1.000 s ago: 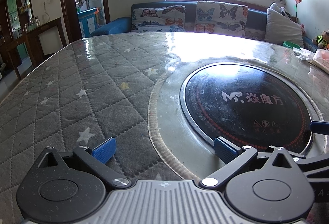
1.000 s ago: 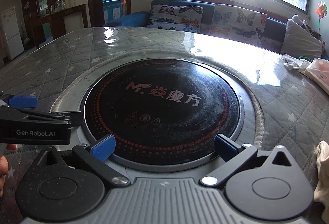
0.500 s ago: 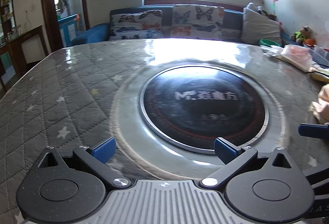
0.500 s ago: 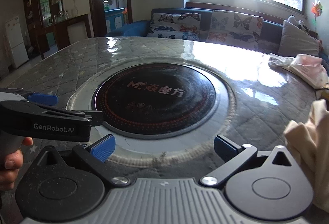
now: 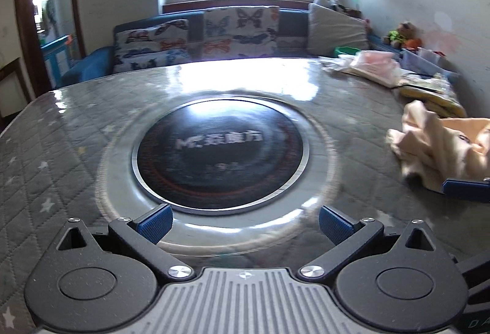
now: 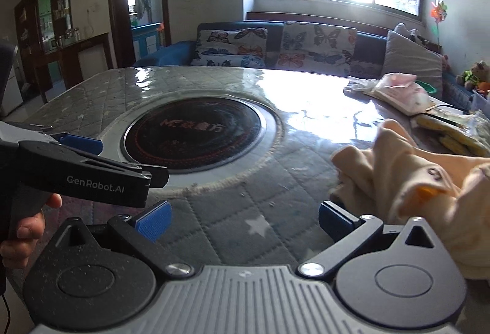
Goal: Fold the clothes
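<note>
A crumpled cream garment (image 5: 441, 144) lies on the right side of the quilted grey table (image 5: 55, 168); it also shows in the right wrist view (image 6: 407, 177), close to my right finger. My left gripper (image 5: 243, 220) is open and empty, over the table's near edge facing the black round hotplate (image 5: 219, 156). My right gripper (image 6: 243, 220) is open and empty, just left of the garment. The left gripper shows from the side in the right wrist view (image 6: 82, 174), held by a hand.
The hotplate (image 6: 193, 131) is set into the table's middle. Pink and yellow folded cloths and bags (image 5: 376, 70) lie at the far right of the table. A sofa with butterfly cushions (image 5: 232, 33) stands behind under the window.
Both grippers have swung to the right and pulled back. The cream garment has come into view on the right, now beside my right gripper. Both stay open.
</note>
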### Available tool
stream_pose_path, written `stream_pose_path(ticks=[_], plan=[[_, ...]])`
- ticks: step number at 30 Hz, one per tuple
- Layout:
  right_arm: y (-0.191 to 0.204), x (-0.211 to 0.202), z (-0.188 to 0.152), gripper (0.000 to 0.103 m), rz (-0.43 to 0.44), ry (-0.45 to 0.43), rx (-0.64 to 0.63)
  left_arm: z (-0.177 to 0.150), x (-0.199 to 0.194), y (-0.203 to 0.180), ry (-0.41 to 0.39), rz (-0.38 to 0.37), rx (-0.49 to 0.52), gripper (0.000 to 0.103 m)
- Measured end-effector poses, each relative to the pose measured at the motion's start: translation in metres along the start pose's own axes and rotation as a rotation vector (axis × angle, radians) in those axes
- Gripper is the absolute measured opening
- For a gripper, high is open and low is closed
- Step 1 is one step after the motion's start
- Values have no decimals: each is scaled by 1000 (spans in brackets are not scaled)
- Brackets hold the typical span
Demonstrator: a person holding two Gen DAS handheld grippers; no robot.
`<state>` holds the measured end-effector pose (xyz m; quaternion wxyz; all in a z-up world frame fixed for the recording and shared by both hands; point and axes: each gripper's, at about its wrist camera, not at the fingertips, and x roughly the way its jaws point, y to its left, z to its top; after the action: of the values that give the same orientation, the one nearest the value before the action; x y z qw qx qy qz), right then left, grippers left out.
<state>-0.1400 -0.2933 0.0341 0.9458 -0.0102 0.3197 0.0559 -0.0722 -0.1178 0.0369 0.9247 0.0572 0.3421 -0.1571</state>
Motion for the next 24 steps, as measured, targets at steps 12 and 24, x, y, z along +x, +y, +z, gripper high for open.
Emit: stream_pose_path(ticks=[12, 24], plan=[[-27, -29, -18, 103, -92, 20, 65, 0, -9, -39, 7, -78, 79, 103], [-42, -50, -34, 103, -146, 24, 100, -6, -11, -74, 33, -120, 155, 103]])
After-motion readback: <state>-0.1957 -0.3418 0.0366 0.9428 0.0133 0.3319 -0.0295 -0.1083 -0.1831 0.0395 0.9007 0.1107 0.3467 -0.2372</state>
